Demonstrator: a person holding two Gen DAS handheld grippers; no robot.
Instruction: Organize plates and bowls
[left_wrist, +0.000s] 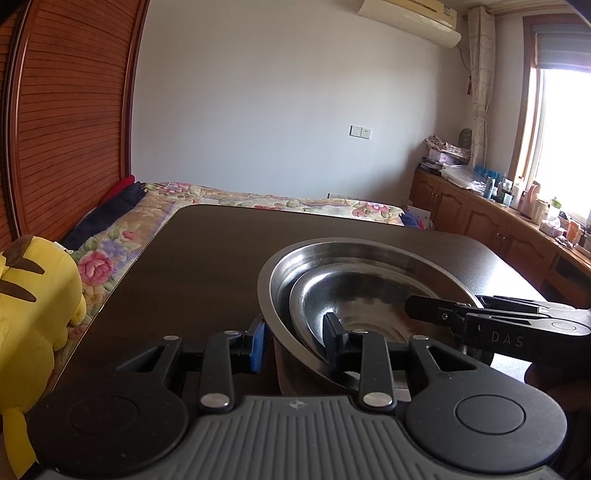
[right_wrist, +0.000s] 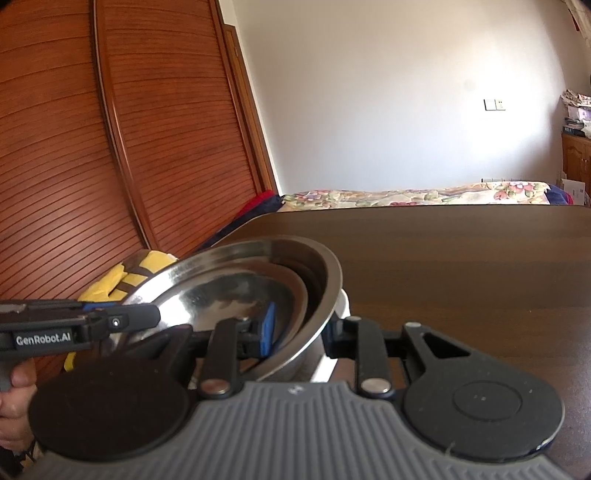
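A large steel bowl (left_wrist: 373, 254) (right_wrist: 325, 280) with a smaller steel plate (left_wrist: 332, 295) (right_wrist: 291, 291) nested inside sits on a white dish (right_wrist: 341, 308) on the dark table (left_wrist: 203, 258). My left gripper (left_wrist: 297, 339) straddles the stack's near rim, blue pad outside and black finger inside. A thin dark gap shows beside the pad, so it stands open. My right gripper (right_wrist: 301, 332) straddles the opposite rim, blue pad inside and black finger outside, also open around the wall. Each gripper shows in the other's view: the right one (left_wrist: 443, 302), the left one (right_wrist: 125, 312).
A yellow plush toy (left_wrist: 37, 295) (right_wrist: 125, 277) lies off the table's left edge. A floral bed (left_wrist: 258, 199) runs behind the table, and a wooden wardrobe (right_wrist: 74, 147) stands at the left. A hand (right_wrist: 14, 387) holds the left gripper. A cluttered counter (left_wrist: 517, 206) lines the window.
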